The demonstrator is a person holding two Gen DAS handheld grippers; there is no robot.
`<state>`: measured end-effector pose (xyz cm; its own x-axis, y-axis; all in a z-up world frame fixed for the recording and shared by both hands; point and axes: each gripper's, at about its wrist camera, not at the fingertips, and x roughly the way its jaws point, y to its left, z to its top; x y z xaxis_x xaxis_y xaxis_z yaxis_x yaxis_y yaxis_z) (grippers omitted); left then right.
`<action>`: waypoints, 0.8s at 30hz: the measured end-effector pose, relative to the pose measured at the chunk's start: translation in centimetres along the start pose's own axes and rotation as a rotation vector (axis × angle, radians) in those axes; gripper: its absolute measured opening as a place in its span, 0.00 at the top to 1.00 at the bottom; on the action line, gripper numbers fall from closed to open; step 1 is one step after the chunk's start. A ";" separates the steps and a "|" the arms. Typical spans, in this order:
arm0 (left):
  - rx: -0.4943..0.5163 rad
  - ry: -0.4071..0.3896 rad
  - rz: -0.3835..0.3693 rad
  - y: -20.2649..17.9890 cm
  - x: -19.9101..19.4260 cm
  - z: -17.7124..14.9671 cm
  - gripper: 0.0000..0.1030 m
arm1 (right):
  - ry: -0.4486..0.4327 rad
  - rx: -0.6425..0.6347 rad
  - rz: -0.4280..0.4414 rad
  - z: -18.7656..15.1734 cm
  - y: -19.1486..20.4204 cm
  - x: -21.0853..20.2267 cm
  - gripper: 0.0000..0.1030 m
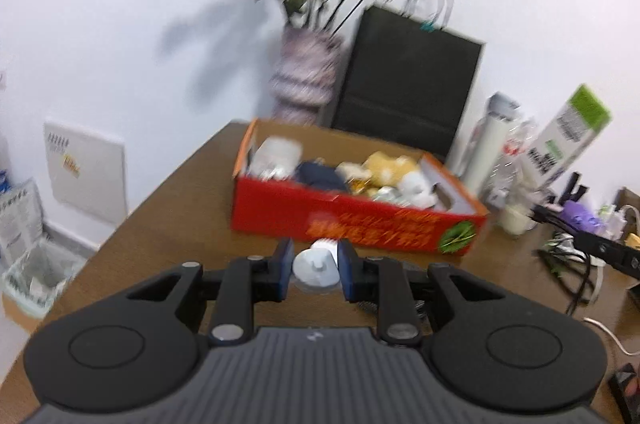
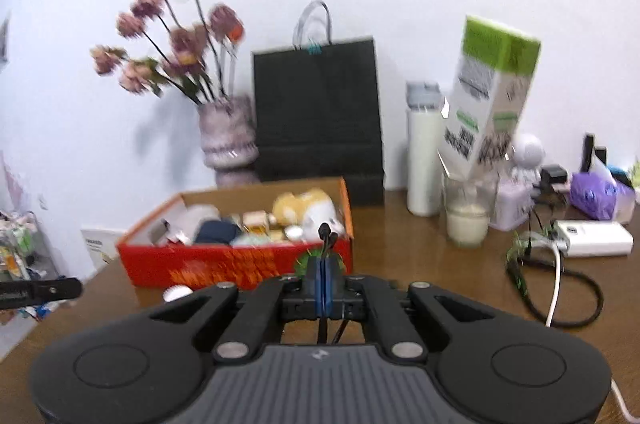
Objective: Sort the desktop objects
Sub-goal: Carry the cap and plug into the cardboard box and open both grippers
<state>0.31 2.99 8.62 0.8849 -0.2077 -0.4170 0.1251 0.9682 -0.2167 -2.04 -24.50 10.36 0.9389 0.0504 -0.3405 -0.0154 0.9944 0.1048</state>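
Closest to the left wrist camera: left hand-held gripper [image 1: 314, 266], blue pads clamped either side of a small white round object [image 1: 315, 264], perhaps a cap or bottle top, held just short of the red cardboard box [image 1: 352, 224]. Closest to the right wrist camera: right hand-held gripper [image 2: 324, 288], pads pressed flat together, pinching a thin black cable [image 2: 326, 238] whose two plug ends poke up above the fingers.

Judged roughly midway through sorting. Already inside the box [image 2: 236, 264]: a yellow plush toy [image 2: 304, 205], a dark blue cloth bundle [image 2: 216, 232], a white container and several small packets, too blurred to count exactly. Probably bound for the box next: the white round object and the black cable, both lifted but neither released yet.

Left out on the brown surface [image 2: 420, 256], counted from the right wrist view: one white insulated bottle [image 2: 422, 159], one glass of milky liquid [image 2: 467, 222], one tilted green and white carton [image 2: 492, 95], one white power bank [image 2: 596, 244] with one looping black cable [image 2: 568, 304], one purple packet [image 2: 596, 193], one small white figurine [image 2: 528, 151], one white disc [image 2: 178, 292] beside the box.

At the back, likely staying put: one vase of purple flowers [image 2: 228, 135], one black paper bag [image 2: 318, 111].
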 end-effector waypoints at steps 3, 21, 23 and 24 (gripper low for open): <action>0.030 -0.017 -0.034 -0.8 -0.4 0.8 0.76 | -0.047 -0.028 0.016 1.9 0.3 -1.0 0.99; 0.061 0.014 -0.121 -2.1 11.1 13.5 0.76 | -0.136 -0.107 0.160 17.8 3.8 10.3 0.99; 0.083 0.053 -0.107 -2.6 14.2 13.2 0.76 | -0.085 -0.140 0.154 17.8 4.3 13.9 0.99; 0.091 0.082 -0.098 -2.8 15.9 12.7 0.76 | -0.027 -0.134 0.167 17.4 4.3 16.7 0.99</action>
<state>19.76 -1.26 13.83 0.8274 -0.3090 -0.4689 0.2528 0.9506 -0.1804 19.52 -21.01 21.38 0.9284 0.2151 -0.3030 -0.2156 0.9759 0.0324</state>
